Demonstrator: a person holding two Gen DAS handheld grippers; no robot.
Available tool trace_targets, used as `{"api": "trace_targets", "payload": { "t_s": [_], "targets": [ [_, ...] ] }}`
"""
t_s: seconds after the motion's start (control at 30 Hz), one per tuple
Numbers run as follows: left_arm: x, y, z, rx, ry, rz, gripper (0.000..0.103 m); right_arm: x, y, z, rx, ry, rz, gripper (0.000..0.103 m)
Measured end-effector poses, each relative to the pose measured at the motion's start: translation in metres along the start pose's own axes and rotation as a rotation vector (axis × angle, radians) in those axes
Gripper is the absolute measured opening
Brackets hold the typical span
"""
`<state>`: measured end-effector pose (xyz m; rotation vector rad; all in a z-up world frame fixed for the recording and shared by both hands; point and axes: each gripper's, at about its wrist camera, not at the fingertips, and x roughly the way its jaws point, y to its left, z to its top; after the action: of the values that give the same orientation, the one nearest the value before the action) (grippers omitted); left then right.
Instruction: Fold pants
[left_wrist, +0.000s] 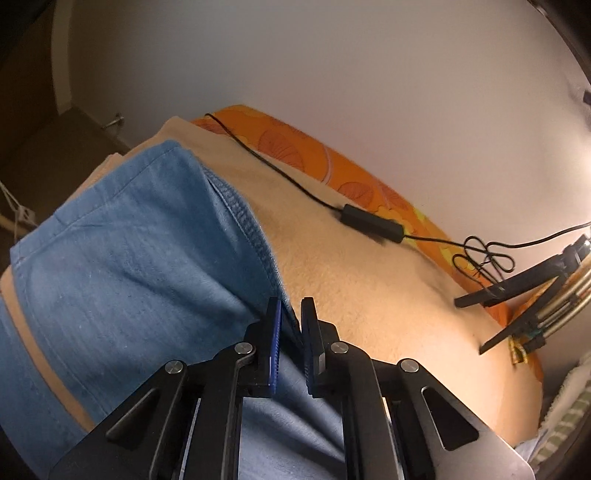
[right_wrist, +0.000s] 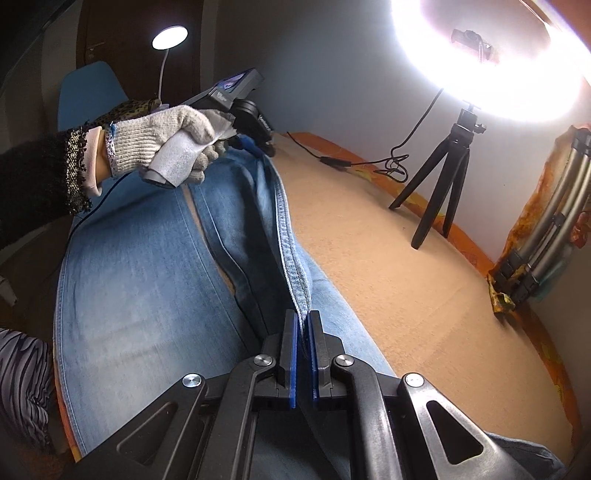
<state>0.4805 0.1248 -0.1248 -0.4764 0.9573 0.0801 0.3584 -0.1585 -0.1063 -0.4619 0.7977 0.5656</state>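
The jeans (right_wrist: 140, 280) lie across the tan blanket (right_wrist: 388, 266), left of the tripod (right_wrist: 439, 177). Left gripper (left_wrist: 291, 314) and right gripper (right_wrist: 303, 321) each have jaws clamped on the thick seamed edge. Denim looks heavy and floppy; that stitched edge seems the firmest hold.

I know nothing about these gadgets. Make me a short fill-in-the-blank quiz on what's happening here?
1. Both hand-held grippers are pinching the hem of blue ____ pants.
2. The left hand-held gripper is ____ on the fabric.
3. The black tripod stands on the ____ blanket.

Missing words: denim; shut; tan
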Motion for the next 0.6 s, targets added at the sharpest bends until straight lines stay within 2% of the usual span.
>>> {"api": "trace_targets", "payload": {
  "t_s": [0.17, 0.27, 0.47, 0.6],
  "targets": [
    [-0.008, 0.000, 0.000, 0.006, -0.033, -0.035, 0.002, -0.006, 0.006, 0.000, -0.014, -0.006, -0.015, 0.003],
    [-0.022, 0.009, -0.001, -0.027, -0.058, -0.080, 0.002, -0.011, 0.011, -0.002, -0.032, -0.011, -0.025, 0.003],
    [-0.070, 0.030, -0.016, -0.017, -0.130, -0.132, 0.002, -0.030, 0.025, -0.003, -0.044, -0.038, -0.007, 0.003],
    [-0.108, 0.050, -0.039, 0.012, -0.186, -0.127, 0.002, -0.044, 0.047, -0.009, -0.079, -0.042, 0.005, 0.003]
  ]
}}
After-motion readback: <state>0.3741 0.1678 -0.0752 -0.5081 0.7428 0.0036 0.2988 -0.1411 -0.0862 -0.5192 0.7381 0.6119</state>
